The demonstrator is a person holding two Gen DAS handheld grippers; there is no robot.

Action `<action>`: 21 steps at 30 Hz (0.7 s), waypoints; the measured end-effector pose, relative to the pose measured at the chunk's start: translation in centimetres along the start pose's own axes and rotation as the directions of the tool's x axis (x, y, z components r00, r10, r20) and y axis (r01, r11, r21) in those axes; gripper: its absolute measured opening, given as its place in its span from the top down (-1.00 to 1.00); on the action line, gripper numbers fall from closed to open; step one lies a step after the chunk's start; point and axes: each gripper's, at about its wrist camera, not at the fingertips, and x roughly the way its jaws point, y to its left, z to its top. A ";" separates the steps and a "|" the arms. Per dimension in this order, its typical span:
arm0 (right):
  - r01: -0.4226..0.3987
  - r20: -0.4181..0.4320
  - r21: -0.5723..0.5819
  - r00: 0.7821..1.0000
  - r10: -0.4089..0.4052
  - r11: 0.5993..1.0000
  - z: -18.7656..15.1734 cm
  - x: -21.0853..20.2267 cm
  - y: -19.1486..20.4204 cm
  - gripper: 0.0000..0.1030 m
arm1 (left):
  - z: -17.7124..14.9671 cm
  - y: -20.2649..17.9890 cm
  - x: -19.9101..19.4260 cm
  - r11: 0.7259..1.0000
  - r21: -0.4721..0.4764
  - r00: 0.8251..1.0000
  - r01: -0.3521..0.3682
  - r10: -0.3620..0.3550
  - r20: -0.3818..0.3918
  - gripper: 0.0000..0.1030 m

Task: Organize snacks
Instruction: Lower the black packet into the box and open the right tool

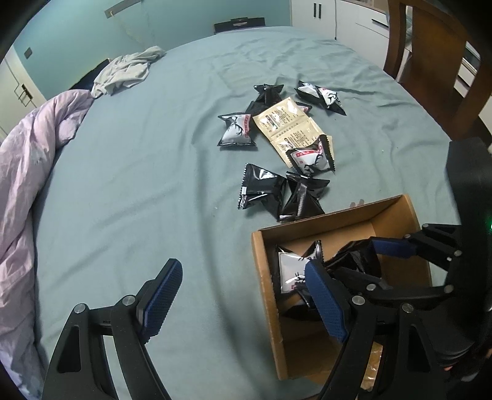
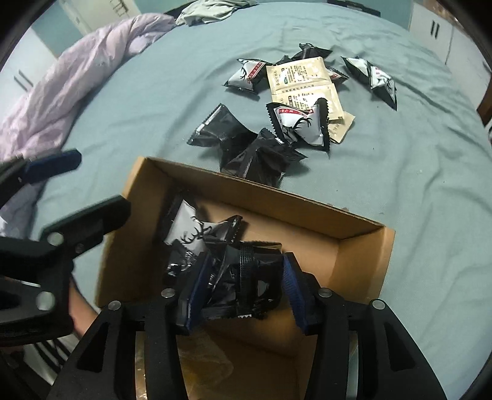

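A brown cardboard box (image 2: pixel 363 255) (image 1: pixel 264 277) lies on the teal bed. My right gripper (image 2: pixel 243 286) is shut on a black snack packet (image 2: pixel 246 277) and holds it over the box, above a white-and-black packet (image 2: pixel 187 227) lying inside. In the left wrist view the right gripper (image 1: pixel 356 255) shows with the black packet (image 1: pixel 353 258). My left gripper (image 1: pixel 243 295) is open and empty, just left of the box over the bed. Several loose black and white packets (image 1: pixel 236 129) (image 2: pixel 298 126) and beige sachets (image 1: pixel 283 118) (image 2: pixel 295 74) lie beyond the box.
A lilac duvet (image 1: pixel 27 172) is bunched along the bed's left side. A grey garment (image 1: pixel 126 70) lies at the far left. A wooden chair (image 1: pixel 436 61) stands at the bed's right edge. White cabinets (image 1: pixel 319 12) stand behind.
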 end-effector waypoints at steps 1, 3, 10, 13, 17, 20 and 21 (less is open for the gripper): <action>-0.012 0.003 0.017 1.000 0.012 1.000 -0.1 -0.5 -0.3 0.00 | 0.0 0.0 -0.1 1.000 -0.002 1.000 0.001 -0.001 0.003 -0.60; -0.023 -0.004 0.047 1.000 0.023 0.999 -0.1 -1.1 -1.1 -0.22 | 0.0 0.2 -0.2 1.000 -0.013 1.000 0.008 -0.007 0.009 -0.60; -0.110 -0.002 0.105 0.994 0.111 0.988 -0.1 -4.2 -3.5 -0.33 | 0.0 0.3 -0.2 1.000 -0.020 1.000 0.005 -0.005 0.012 -0.60; -0.099 0.061 0.102 0.994 0.093 0.990 -0.2 -6.2 -4.8 -0.33 | 0.0 0.3 -0.3 1.000 -0.017 1.000 -0.007 0.007 0.016 -0.60; -0.105 0.121 0.150 0.989 0.087 0.983 -0.2 -7.9 -7.4 -0.39 | 0.2 0.1 -0.3 0.999 -0.018 1.000 0.026 -0.026 0.016 -0.60; -0.043 0.131 0.166 0.991 0.021 0.985 0.2 -8.0 -8.7 -0.40 | 0.2 -0.3 -0.2 1.000 -0.002 1.000 0.018 -0.018 0.019 -0.60; -0.037 0.132 0.175 0.991 0.013 0.984 0.4 -7.7 -8.7 -0.40 | 0.3 -0.5 -0.2 1.000 0.003 1.000 0.015 -0.015 0.019 -0.60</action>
